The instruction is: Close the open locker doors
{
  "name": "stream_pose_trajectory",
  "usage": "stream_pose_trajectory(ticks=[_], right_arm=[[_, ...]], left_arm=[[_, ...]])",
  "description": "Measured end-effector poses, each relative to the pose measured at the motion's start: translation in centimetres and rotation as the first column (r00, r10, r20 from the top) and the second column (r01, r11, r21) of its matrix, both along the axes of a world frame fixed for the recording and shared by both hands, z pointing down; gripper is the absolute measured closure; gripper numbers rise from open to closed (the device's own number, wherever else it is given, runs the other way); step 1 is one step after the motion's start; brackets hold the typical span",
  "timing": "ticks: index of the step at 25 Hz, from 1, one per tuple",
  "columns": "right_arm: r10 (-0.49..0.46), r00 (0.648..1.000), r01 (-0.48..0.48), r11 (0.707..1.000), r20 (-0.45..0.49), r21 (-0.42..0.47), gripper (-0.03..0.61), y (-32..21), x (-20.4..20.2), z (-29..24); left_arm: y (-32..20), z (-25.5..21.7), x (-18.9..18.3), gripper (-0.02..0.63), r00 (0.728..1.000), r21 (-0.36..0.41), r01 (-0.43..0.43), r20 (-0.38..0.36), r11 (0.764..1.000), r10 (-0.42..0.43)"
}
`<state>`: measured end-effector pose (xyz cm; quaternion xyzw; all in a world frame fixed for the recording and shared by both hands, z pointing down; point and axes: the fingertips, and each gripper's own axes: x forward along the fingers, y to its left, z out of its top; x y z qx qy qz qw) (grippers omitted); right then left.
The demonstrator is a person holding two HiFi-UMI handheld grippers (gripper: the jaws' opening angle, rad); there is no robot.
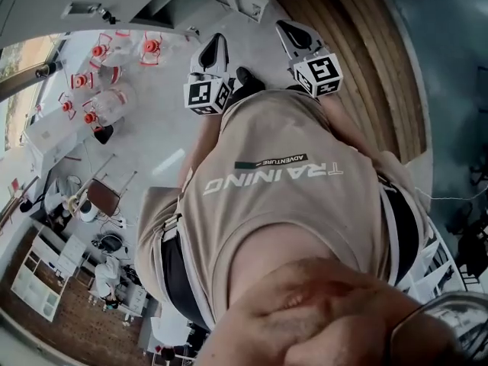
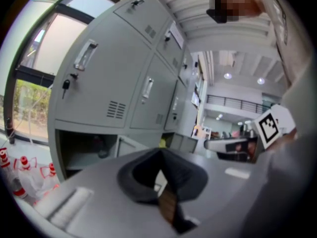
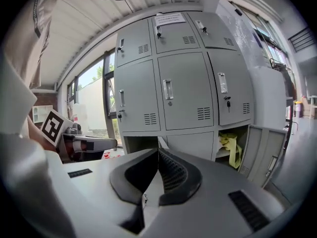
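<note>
A grey bank of lockers (image 3: 183,78) fills the right gripper view. In its bottom row the left compartment (image 3: 138,144) stands open, the middle one is closed, and the right compartment (image 3: 230,145) is open with a yellow cloth (image 3: 228,142) inside and its door (image 3: 262,152) swung out. The left gripper view shows the same lockers (image 2: 119,78) at an angle, with a dark open bottom compartment (image 2: 86,150). My left gripper (image 2: 159,155) and right gripper (image 3: 158,153) are both shut on nothing, well short of the lockers. In the head view both grippers (image 1: 216,43) (image 1: 291,29) point forward over the floor.
Several clear water bottles (image 1: 107,67) with red caps stand on the floor to the left, also visible as bottles (image 2: 20,170) in the left gripper view. A window (image 3: 91,103) lies left of the lockers. A wooden floor strip (image 1: 366,59) runs on the right.
</note>
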<state>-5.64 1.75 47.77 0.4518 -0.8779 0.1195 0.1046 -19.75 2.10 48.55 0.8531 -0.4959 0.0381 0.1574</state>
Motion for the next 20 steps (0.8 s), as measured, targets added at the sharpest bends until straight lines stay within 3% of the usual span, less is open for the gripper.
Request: stream_pose_trajectory(ticks=[5,13,20], right_arm=[[0.056,0.998,-0.056,0.998,-0.032,0.000,0.565,-3.2,-0.8,0.2],[0.096,0.993,-0.096,0.995,-0.063,0.005,0.565,-6.2,0.3,0.4],[-0.001,0.999,0.001,1.000,-0.032,0.002,0.565,-9.3,2.0,1.1]], left_arm=[[-3.1,0.7,-2.0,0.607,0.999,0.010,-0.037,-0.008,0.999,0.037],[-5.7,1.8,-3.6,0.607,0.999,-0.005,-0.013,-0.044,1.000,0.013],[-7.3,1.7,-2.0,0.607,0.997,0.000,0.081,-0.005,0.997,-0.081]])
